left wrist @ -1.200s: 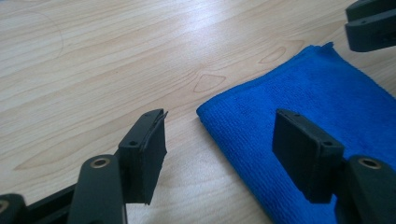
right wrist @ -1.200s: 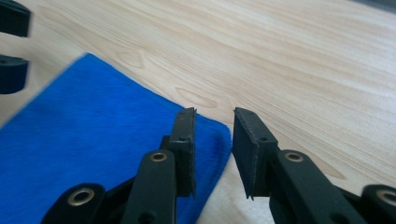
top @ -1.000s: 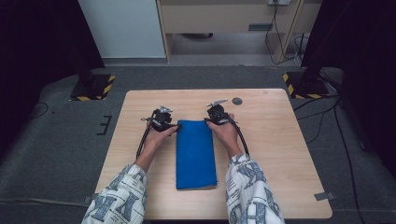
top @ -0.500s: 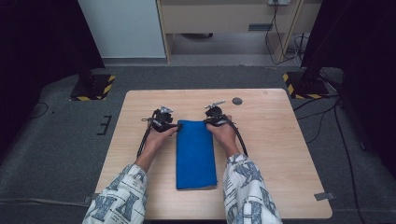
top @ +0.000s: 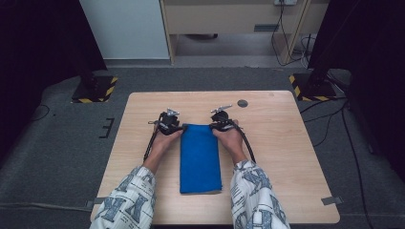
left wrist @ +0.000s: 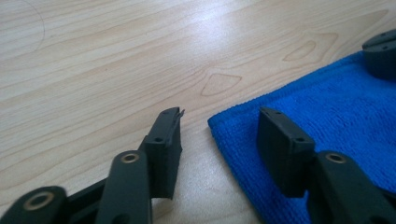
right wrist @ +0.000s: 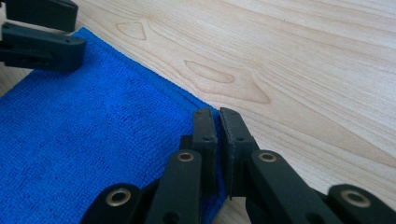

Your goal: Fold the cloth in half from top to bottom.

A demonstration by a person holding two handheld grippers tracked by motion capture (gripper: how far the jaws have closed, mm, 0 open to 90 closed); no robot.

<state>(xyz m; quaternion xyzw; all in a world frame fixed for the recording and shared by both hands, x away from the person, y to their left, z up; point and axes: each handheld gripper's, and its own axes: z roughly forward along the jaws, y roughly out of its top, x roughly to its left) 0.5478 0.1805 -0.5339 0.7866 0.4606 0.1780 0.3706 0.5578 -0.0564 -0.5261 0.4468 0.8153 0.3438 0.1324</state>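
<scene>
A blue cloth [top: 200, 157], folded into a long strip, lies flat on the wooden table [top: 286, 143]. My left gripper [top: 181, 128] sits at its far left corner. In the left gripper view the jaws [left wrist: 219, 123] straddle the corner of the cloth [left wrist: 336, 112]; they have just been closing but stand apart and do not press on it. My right gripper [top: 213, 126] is at the far right corner. Its jaws [right wrist: 217, 116] are shut on the edge of the cloth [right wrist: 93, 130]. The left gripper [right wrist: 42, 37] shows across the cloth.
A small dark round disc [top: 242, 103] lies on the table beyond the right gripper. Striped stand bases [top: 95, 90] [top: 310, 88] sit on the floor at both far corners. Bare wood surrounds the cloth on all sides.
Both hands keep their places at the cloth's far corners, and the cloth lies as before. No other movement shows.
</scene>
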